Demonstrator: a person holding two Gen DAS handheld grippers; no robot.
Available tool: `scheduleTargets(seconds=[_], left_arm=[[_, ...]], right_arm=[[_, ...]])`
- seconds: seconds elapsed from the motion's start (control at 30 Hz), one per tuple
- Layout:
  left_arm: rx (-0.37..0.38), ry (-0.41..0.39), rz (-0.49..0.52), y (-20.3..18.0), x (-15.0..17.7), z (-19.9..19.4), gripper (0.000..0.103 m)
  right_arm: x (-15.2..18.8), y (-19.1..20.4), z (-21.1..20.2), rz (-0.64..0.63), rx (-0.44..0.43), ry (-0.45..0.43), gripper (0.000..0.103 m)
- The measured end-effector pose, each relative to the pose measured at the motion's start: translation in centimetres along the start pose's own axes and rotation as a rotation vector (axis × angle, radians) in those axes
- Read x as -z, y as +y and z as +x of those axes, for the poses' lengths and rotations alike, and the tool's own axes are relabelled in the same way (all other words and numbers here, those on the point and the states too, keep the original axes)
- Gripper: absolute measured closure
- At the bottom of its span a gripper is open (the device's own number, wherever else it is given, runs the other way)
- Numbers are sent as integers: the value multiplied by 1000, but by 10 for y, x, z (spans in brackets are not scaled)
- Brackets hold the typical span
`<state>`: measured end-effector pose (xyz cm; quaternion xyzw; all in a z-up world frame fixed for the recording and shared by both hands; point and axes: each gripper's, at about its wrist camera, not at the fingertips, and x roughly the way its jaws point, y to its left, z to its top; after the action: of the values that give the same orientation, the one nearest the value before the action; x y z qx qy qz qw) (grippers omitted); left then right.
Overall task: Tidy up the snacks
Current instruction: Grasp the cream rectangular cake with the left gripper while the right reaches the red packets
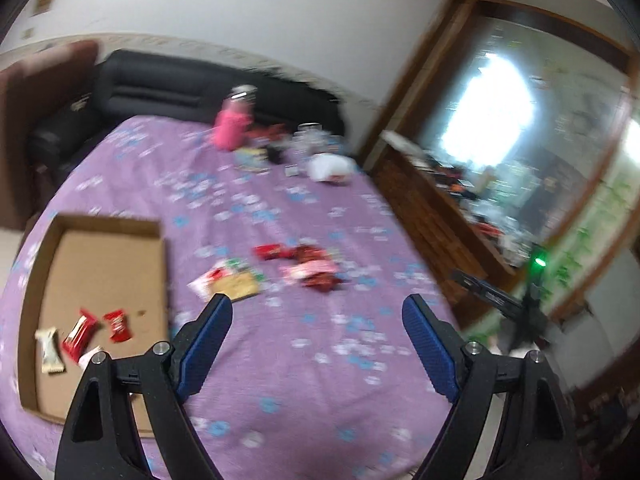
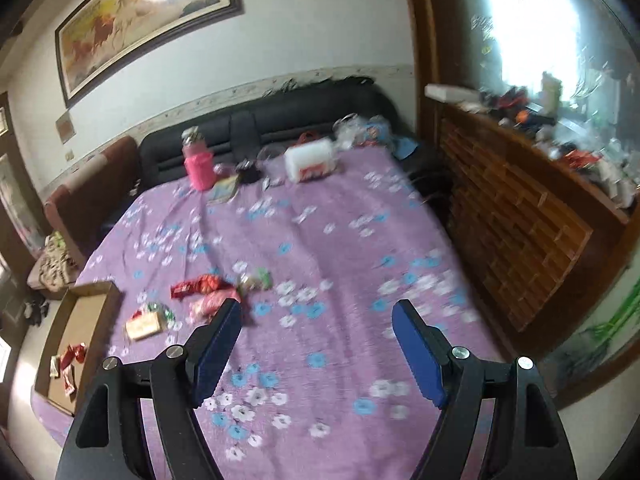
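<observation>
1. My left tongs (image 1: pixel 317 312): spread wide, blue pads apart, nothing between them, held above the purple flowered cloth (image 1: pixel 304 360) that covers the bench.
2. My right tongs (image 2: pixel 317 320): likewise spread wide and pinching nothing, over the same cloth.
3. Cardboard tray (image 1: pixel 100 224): shallow, open-topped, lying on the cloth at the near left corner of the bench, left of my left tongs.
4. Snacks in the tray: two red wrapped pieces (image 1: pixel 118 325) near the front, with a pale wrapped bar (image 1: pixel 49 350) just beside them to the left. The print is too blurred to read.
5. Loose snack pile (image 1: pixel 308 266): red and pink wrappers bunched together on the cloth, mid-bench, ahead of my left tongs and well apart from the tray.
6. Flat packet (image 1: pixel 230 282): tan with red, white and green at its edges, lying just left of the pile, close to the tip of my left tongs' left finger.
7. Pink bottle (image 1: pixel 232 120): upright at the far side of the bench, with a pale cap.
8. White box-like package (image 2: pixel 310 158): far side of the bench, right of the bottle, among small dark and clear items I cannot make out.
9. Black sofa (image 2: pixel 260 128): behind the bench, against the wall.
10. Framed painting (image 2: pixel 148 16): on the wall above the sofa.
11. Wooden cabinet (image 2: pixel 516 216): to the right of the bench, its top cluttered.
</observation>
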<state>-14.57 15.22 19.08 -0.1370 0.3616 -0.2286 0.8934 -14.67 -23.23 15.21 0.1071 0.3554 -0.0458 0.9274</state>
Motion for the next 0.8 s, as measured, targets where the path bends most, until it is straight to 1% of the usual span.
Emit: scheduleTargets(seconds=[0.1,0.13,0.2,0.3,0.33,0.37,0.43,0.47,0.5,0.57,0.7,0.8], left_arm=[[-95,6,-52,27,10,23,17],[-109,8,-66,37,12,27,17],[-117,19,-93,48,21,40,17],[-119,47,-113,58,26,56,17],[-121,61,-109,59,26,61,17],[-126,74,-97,59,25,69,17],[-126,95,-58,54,19,84,24],[-122,110,-30,51,15,94,24],[-126,127,1,47,10,105,24],[-155,177,69,43,4,132,24],[-182,279,200,39,-5,193,24],[-203,352,264,43,-4,229,24]], right_arm=[[12,7,40,22,-81,62,22],[13,12,52,17,-99,76,22],[14,21,73,15,-136,104,22],[15,38,114,19,-213,176,22],[15,45,129,5,-239,199,25],[14,52,138,-7,-252,217,31],[12,62,156,0,-270,251,36],[11,64,161,15,-286,252,36],[9,66,166,28,-292,246,36],[4,69,171,38,-289,216,36],[-5,63,177,114,-357,157,36],[-4,56,182,142,-378,120,36]])
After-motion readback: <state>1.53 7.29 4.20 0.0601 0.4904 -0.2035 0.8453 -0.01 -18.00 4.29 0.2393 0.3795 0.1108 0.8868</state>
